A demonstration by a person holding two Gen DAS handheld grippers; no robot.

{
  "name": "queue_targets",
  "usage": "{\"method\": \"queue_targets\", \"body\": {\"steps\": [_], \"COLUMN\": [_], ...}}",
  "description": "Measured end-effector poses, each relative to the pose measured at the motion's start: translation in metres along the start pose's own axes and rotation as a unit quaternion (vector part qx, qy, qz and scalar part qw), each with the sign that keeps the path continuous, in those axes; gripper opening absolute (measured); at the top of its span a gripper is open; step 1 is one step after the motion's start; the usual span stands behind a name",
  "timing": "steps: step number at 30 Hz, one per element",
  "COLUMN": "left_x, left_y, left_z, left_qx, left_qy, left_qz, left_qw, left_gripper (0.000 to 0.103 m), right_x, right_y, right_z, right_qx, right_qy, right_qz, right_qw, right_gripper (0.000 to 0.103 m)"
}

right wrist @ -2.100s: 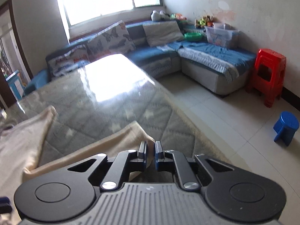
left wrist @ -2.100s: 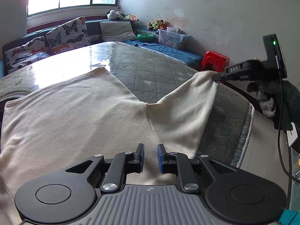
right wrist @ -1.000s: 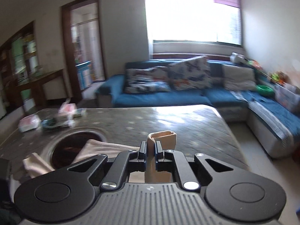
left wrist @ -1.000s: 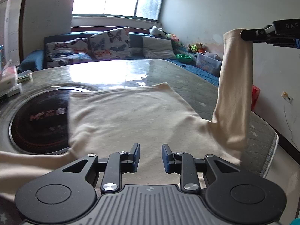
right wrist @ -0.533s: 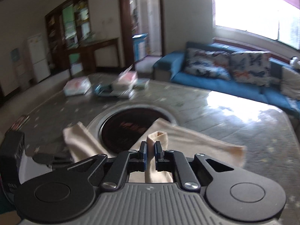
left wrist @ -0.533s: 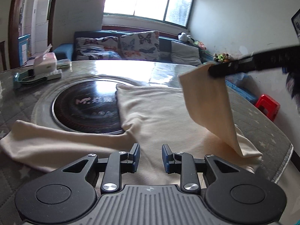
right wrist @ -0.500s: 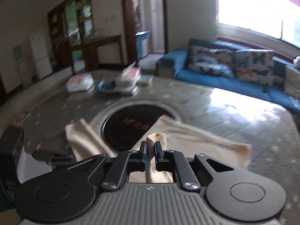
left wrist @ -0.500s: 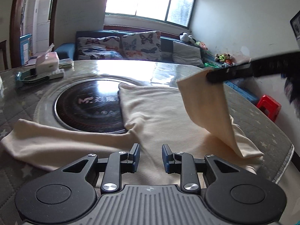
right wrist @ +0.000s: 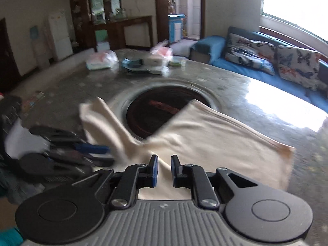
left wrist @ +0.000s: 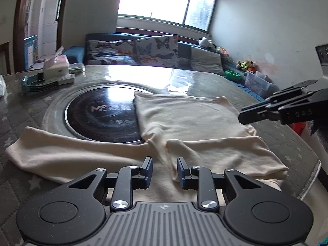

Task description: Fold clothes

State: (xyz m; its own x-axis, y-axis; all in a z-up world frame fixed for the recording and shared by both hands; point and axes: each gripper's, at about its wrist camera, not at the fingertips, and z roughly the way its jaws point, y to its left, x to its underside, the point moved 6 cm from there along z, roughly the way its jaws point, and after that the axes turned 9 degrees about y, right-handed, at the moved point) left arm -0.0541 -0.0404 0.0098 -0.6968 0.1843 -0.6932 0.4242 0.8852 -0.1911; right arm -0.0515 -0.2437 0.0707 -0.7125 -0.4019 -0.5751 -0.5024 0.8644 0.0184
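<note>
The left claw (left wrist: 164,171) is open, its two blue-padded fingers standing apart over the near edge of the cream shirt (left wrist: 188,123), and nothing is between them; a raised wrinkle of the cloth runs just beyond the gap; the right claw (right wrist: 164,169) is also open and holds nothing, with the cloth lying below its fingers; in the left wrist view the right claw (left wrist: 256,112) enters from the right side and hangs above the right part of the shirt, apart from it. The shirt lies spread on the surface (left wrist: 205,80), which has a grey quilted cover with small stars; the right sleeve (left wrist: 225,153) is folded across the near part of the body, while the left sleeve (left wrist: 61,153) stretches flat toward the left; the far left corner of the shirt body lies over the rim of a dark round cooktop (left wrist: 98,114) set in the middle of the surface. At the far left of the surface are a tissue box (left wrist: 55,67) and some flat packages; behind the surface stands a blue sofa (left wrist: 127,49) with butterfly cushions (left wrist: 157,49) under a bright window (left wrist: 164,2). The right wrist view is blurred.
</note>
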Motion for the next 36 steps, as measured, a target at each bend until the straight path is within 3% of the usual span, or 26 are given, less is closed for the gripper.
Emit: {"method": "queue_targets", "body": {"steps": [5, 11, 16, 21, 28, 31, 36], "left_x": [0.001, 0.003, 0.005, 0.004, -0.001, -0.004, -0.006], "left_y": [-0.012, -0.02, -0.022, -0.023, -0.028, -0.03, -0.03], "left_z": [0.012, 0.025, 0.031, 0.031, 0.028, 0.023, 0.021], "left_qx": [0.01, 0.008, -0.006, -0.021, -0.032, -0.032, -0.032], "left_qy": [0.014, 0.032, 0.043, 0.041, 0.035, 0.029, 0.031], "left_qz": [0.017, 0.031, 0.037, 0.042, 0.054, 0.052, 0.051], "left_qw": [0.9997, 0.999, 0.9984, 0.9981, 0.9974, 0.9977, 0.9977], "left_gripper": [0.029, 0.026, 0.026, 0.011, 0.004, 0.003, 0.002], "right_x": [0.04, 0.077, 0.078, 0.07, 0.069, 0.07, 0.074], "right_y": [-0.053, -0.088, -0.093, -0.089, -0.095, -0.099, -0.11], "right_z": [-0.008, -0.011, -0.006, 0.014, 0.03, 0.027, 0.004], "right_qx": [0.054, 0.079, 0.056, 0.031, -0.003, -0.019, -0.018], "right_qy": [0.041, 0.08, 0.079, 0.08, 0.087, 0.085, 0.073], "right_qz": [0.016, 0.01, -0.014, -0.055, -0.063, -0.048, -0.04], "right_qw": [0.998, 0.994, 0.995, 0.995, 0.994, 0.995, 0.996], "right_gripper": [0.014, 0.014, 0.015, 0.016, 0.016, 0.003, 0.003]}}
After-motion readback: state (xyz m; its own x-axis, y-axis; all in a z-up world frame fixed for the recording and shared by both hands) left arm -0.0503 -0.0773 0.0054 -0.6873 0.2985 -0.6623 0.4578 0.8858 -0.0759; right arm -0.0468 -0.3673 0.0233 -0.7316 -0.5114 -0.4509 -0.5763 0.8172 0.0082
